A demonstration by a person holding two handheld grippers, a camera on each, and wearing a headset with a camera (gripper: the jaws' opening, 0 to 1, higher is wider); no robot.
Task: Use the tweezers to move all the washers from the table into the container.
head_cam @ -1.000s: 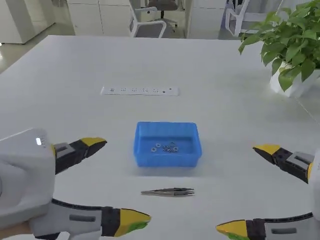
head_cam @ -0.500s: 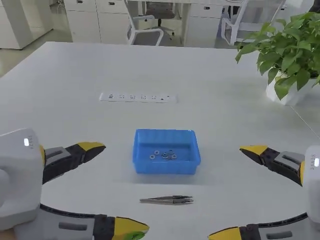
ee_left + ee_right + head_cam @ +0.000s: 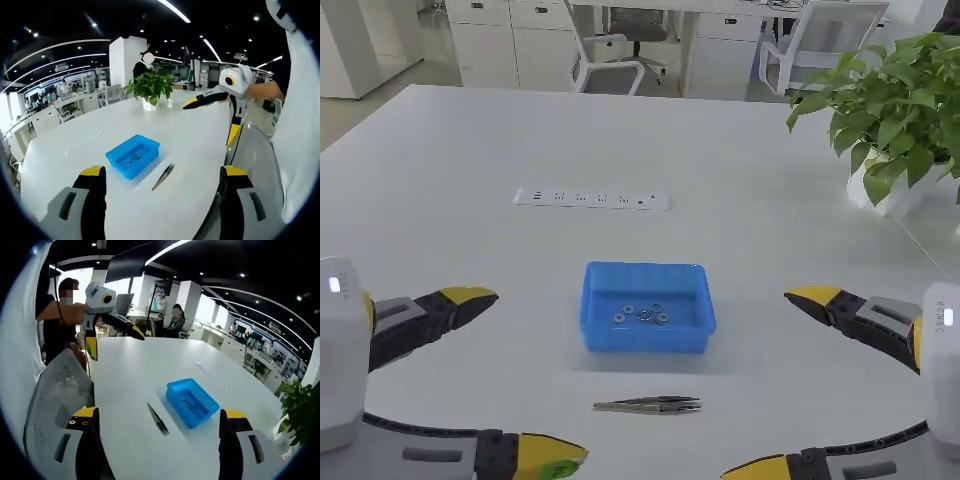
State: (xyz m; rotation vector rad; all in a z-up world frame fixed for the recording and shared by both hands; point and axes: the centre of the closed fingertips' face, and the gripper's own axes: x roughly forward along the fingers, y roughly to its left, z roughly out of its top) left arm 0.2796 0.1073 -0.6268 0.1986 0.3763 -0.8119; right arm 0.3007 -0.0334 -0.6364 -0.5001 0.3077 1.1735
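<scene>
Left gripper (image 3: pixel 535 377): jaws spread wide, nothing between them, held over the near edge of the table (image 3: pixel 770 220). Right gripper (image 3: pixel 757 382): the same, wide apart and empty, facing the left one.

Tweezers (image 3: pixel 648 404): flat on the table between the two grippers, touched by neither, just on the near side of the container (image 3: pixel 645 341).

Container: blue rectangular tray, upright, mid-table. Washers (image 3: pixel 642 316) lie in a loose cluster on its floor. Perhaps five, but they are too small to count surely.

Surface: plain white tabletop. A white power strip (image 3: pixel 592 199) lies farther back, well apart from the container. A potted plant (image 3: pixel 880 110) in a white pot stands at the far right.

Room, head view: office chairs (image 3: pixel 610 55) and white cabinets (image 3: pixel 490 40) beyond the table.

Left gripper view: the right gripper raised above the table. A grey mesh chair back (image 3: pixel 255 155) is at the table's edge, a standing person (image 3: pixel 142 70) is behind the plant, and light strips (image 3: pixel 172 10) run across a dark ceiling.

Right gripper view: the left gripper raised, and people at a far desk (image 3: pixel 175 320).
</scene>
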